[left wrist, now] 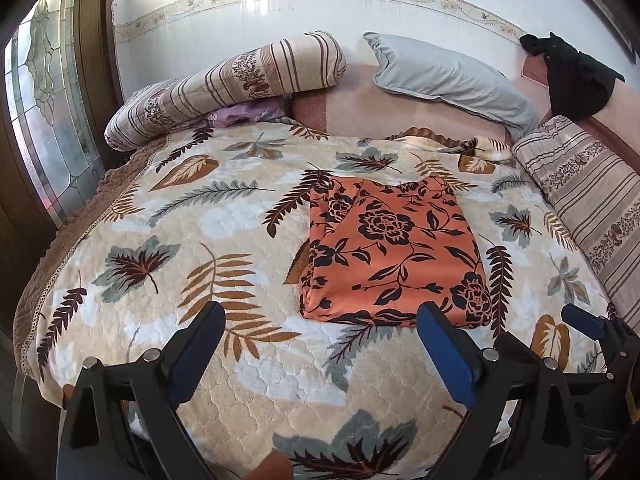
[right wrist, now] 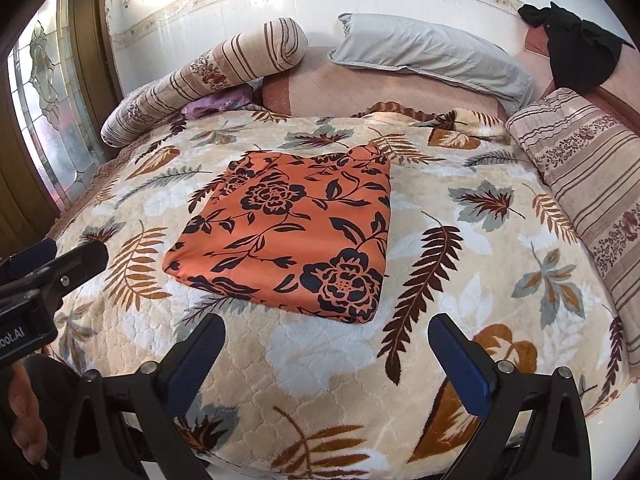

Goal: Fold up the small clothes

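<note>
An orange garment with a dark floral print (left wrist: 394,250) lies folded into a neat rectangle on the leaf-patterned blanket (left wrist: 192,248); it also shows in the right wrist view (right wrist: 296,236). My left gripper (left wrist: 320,316) is open and empty, held just short of the garment's near edge. My right gripper (right wrist: 326,328) is open and empty, also just short of the near edge. The right gripper shows at the right edge of the left wrist view (left wrist: 592,328), and the left gripper at the left edge of the right wrist view (right wrist: 56,256).
A striped bolster (left wrist: 224,88) and a grey pillow (left wrist: 452,76) lie at the head of the bed. A striped cushion (left wrist: 588,204) runs along the right side. A black cloth (left wrist: 576,76) hangs at the back right. A glazed door (left wrist: 44,112) stands left.
</note>
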